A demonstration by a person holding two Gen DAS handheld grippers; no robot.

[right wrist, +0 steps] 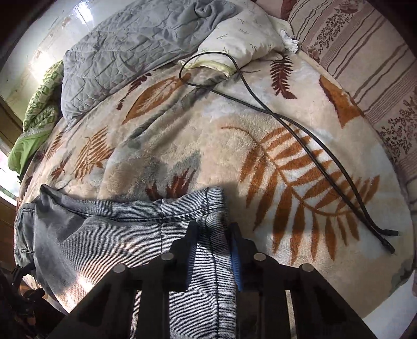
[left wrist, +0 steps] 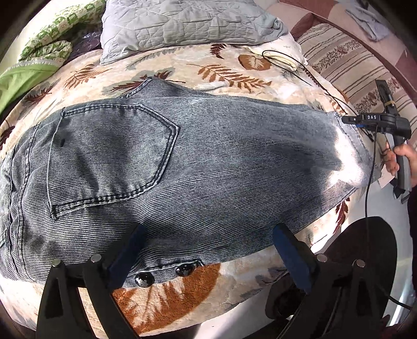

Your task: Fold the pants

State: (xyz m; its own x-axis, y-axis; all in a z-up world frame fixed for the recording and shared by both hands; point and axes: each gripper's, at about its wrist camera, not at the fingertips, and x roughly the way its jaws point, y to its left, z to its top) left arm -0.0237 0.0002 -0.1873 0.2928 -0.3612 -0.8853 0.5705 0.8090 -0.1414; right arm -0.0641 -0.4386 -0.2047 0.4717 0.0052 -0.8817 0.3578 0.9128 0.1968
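The grey-blue striped denim pants (left wrist: 166, 161) lie flat across the middle of the frame on a cream fleece blanket with brown leaves (left wrist: 182, 292). The left gripper (left wrist: 208, 250) stands wide open above the waistband, holding nothing. The right gripper (right wrist: 212, 242) pinches the leg hem at lower centre.

pants (left wrist: 208, 161): faded grey-blue denim | blanket (right wrist: 208, 135): cream, rust leaves | quilt (left wrist: 182, 23): grey

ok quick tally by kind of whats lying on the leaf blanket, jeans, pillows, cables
jeans: 1
pillows: 2, grey quilted, white floral
black cable: 1
total: 4
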